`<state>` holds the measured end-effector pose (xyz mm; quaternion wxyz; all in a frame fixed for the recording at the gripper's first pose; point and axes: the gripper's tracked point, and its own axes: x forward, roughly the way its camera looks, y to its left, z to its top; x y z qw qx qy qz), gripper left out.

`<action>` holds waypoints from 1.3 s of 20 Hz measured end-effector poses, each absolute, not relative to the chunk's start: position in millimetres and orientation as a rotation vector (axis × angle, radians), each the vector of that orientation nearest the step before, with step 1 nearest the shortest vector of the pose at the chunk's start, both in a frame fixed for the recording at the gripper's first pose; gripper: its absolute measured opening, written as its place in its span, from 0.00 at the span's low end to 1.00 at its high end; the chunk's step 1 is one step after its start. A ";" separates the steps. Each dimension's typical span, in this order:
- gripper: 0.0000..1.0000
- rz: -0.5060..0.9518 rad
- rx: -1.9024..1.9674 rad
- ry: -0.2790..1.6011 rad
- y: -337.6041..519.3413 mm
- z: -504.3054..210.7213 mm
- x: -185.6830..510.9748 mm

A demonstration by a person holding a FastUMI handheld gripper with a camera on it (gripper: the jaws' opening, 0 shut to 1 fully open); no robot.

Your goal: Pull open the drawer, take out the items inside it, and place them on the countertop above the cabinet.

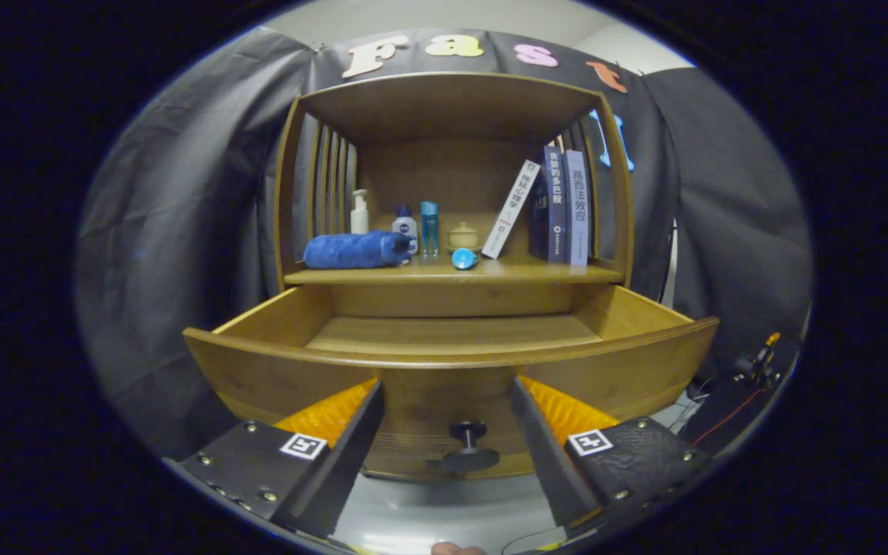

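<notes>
Straddling knob (468, 445) | fingers (351, 432) apart | drawer (274, 378) open

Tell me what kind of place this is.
Probably a staged recording booth set up like a home corner: black cloth hangs behind a wooden cabinet with an open drawer, toiletry bottles and books. The gripper, jaws open, faces the drawer knob.

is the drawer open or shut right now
Open. The drawer is pulled well out from under the shelf, its bare wooden floor showing. The gripper is open, its fingers either side of the knob.
</notes>
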<state>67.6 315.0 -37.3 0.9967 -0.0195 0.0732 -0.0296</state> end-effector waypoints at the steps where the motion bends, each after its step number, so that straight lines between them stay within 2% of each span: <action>1: 0.99 -0.064 -0.042 0.147 314.8 -40.1 70.5; 8: 0.99 -0.070 -0.052 0.128 316.7 -25.3 116.1; 26: 0.99 -0.084 -0.046 0.271 315.5 -27.8 228.4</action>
